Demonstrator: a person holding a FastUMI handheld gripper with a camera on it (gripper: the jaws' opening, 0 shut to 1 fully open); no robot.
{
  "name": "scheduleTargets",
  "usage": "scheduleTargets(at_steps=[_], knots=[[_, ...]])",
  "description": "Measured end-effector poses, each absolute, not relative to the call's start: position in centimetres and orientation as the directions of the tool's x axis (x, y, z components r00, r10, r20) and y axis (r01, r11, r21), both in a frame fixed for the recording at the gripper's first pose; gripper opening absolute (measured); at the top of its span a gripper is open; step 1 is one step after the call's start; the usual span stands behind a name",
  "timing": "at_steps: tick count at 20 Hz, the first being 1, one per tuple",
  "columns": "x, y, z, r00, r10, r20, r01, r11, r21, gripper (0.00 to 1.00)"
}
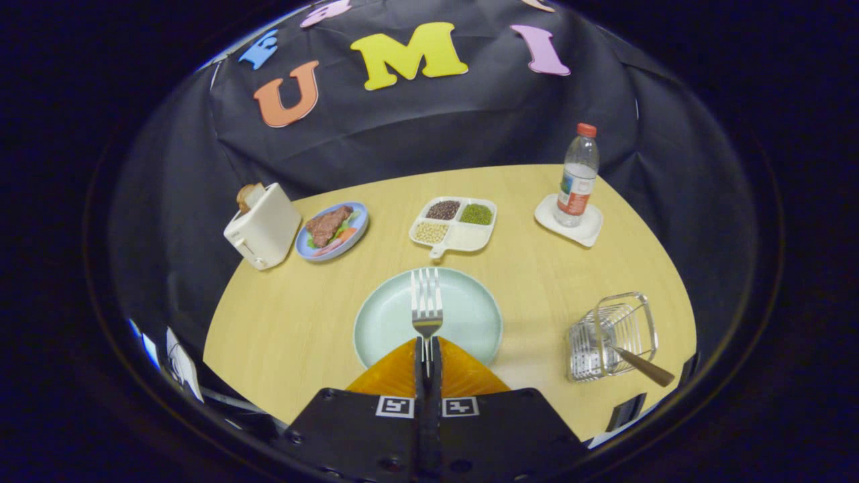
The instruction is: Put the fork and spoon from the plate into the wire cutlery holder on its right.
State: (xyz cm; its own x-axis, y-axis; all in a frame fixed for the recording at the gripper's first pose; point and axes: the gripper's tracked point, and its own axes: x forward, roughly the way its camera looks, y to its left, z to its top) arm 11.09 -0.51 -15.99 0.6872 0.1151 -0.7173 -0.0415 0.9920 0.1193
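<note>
The gripper (427, 355) has its fingers closed on the fork (427, 305) above the plate (382, 322), so next it must carry it right to the wire holder (614, 335), where a handle already sticks out.

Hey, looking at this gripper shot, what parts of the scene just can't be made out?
- Fork handle: hidden between the closed fingers of the gripper, gripper view.
- Utensil in the wire cutlery holder: its working end is lost behind the wires, so spoon or not is unclear.
- Near rim of the pale green plate: covered by the fingers.
- Bottle label: too small to read.
- Items beyond the table's near-left edge: cut off and distorted.
</note>
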Motion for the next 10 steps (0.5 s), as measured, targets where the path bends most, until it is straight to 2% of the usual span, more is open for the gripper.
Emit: scheduleTargets(at_steps=[4,10], knots=[[8.5,-5.7,-12.4,0.721,0.085,-0.688,-0.004,0.993,0.118,0.0],[7.0,-13.7,-12.8,0.714,0.025,-0.7,0.088,0.988,0.125,0.01]])
